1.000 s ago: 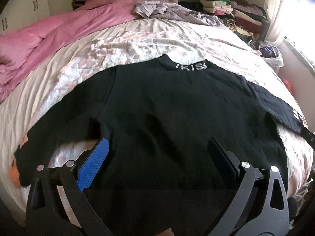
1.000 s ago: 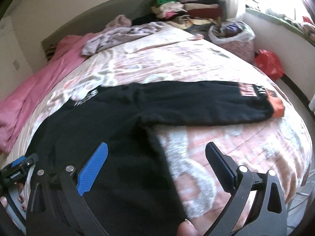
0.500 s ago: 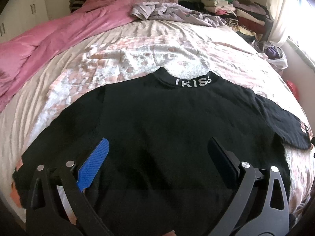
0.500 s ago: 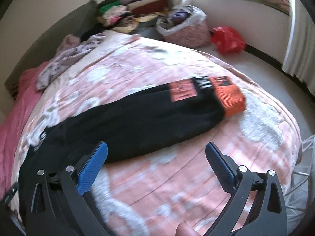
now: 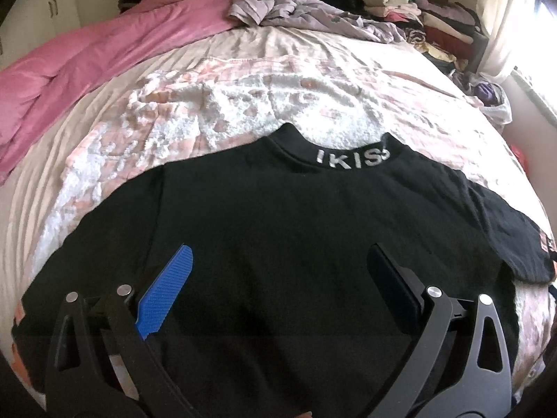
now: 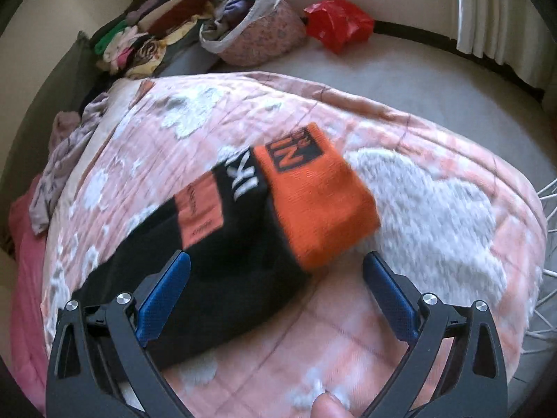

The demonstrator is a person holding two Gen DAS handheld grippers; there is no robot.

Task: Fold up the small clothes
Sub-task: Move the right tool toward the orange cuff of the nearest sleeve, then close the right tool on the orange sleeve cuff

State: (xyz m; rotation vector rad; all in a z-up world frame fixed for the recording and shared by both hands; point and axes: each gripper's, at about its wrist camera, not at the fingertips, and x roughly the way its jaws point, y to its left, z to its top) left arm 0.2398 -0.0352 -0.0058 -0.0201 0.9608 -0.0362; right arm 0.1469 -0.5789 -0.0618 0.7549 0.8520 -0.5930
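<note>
Black sweater (image 5: 296, 244) spread flat on the bed (image 5: 243, 97), both jaws wide open and empty, right gripper (image 6: 276, 292) over the orange cuff (image 6: 320, 202): pinch there, fold inward.

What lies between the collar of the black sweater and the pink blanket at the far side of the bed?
In the left wrist view, only the bedspread lies between the collar and the pink blanket; nothing rests on that stretch.

One black sweater (image 5: 278, 237), two hand-held grippers, one pink blanket (image 5: 104, 55), one red bag (image 6: 337, 22)
</note>
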